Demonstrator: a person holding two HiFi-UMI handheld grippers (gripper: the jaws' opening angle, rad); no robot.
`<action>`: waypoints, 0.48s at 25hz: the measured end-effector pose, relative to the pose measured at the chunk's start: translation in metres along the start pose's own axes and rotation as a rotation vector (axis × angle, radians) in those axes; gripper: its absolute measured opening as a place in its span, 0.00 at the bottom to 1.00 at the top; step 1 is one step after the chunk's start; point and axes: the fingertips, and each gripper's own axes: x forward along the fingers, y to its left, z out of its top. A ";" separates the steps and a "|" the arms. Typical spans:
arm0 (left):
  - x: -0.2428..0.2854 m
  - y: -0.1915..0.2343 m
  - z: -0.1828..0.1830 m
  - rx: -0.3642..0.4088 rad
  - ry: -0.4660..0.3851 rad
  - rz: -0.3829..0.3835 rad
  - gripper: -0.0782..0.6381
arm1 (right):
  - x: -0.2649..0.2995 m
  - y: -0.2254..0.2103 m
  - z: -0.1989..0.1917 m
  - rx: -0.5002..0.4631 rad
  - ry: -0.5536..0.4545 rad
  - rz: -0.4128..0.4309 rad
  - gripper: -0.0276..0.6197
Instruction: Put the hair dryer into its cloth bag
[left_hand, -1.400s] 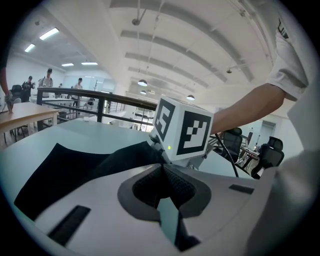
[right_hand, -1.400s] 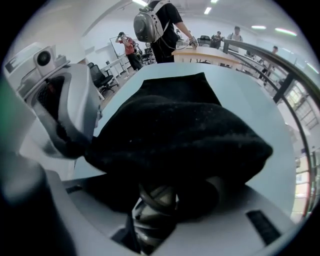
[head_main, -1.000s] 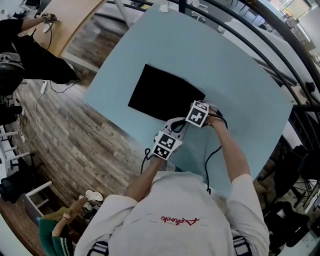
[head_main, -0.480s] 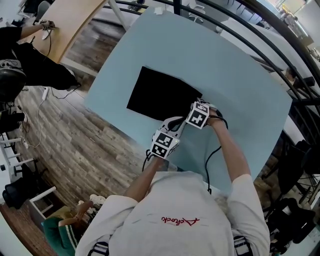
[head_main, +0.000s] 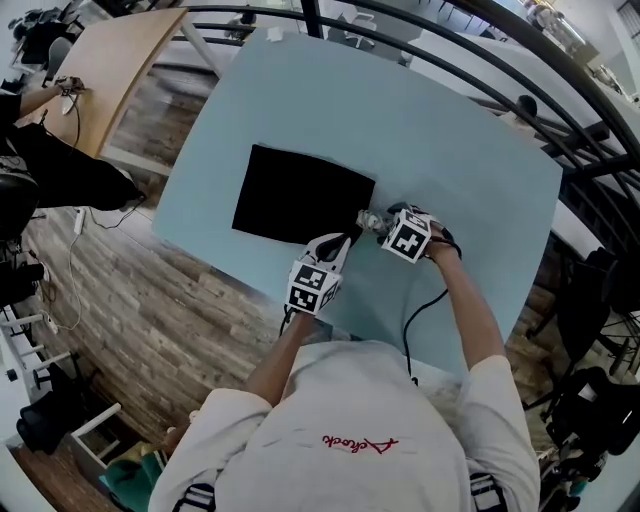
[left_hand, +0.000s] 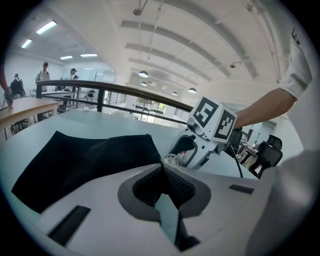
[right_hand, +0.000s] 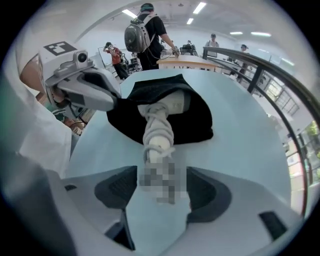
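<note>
Left gripper (left_hand: 163, 170) jaws together, apparently pinching the bag (head_main: 300, 190) edge. Right gripper (right_hand: 160, 192) jaws just opened wide; dryer (right_hand: 159, 132) handle lies between, pads clear. Red script on shirt (head_main: 300, 420) unreadable.

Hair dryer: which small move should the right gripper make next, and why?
Probably push the hair dryer deeper into the cloth bag. Its cord-wrapped handle sticks out of the bag's mouth. The right gripper has just been opening its jaws, which stand on either side of the handle end without pressing it. The left gripper, shut, appears to hold the bag's edge.
</note>
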 end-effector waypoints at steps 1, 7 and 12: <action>0.001 -0.002 -0.001 -0.001 0.006 -0.001 0.13 | -0.002 0.000 -0.008 0.012 0.004 -0.003 0.50; 0.005 -0.008 -0.009 0.006 0.031 -0.008 0.13 | 0.001 -0.004 -0.020 0.042 -0.013 -0.046 0.50; 0.007 -0.012 -0.010 0.011 0.034 -0.011 0.13 | 0.006 -0.003 -0.022 0.016 0.002 -0.044 0.50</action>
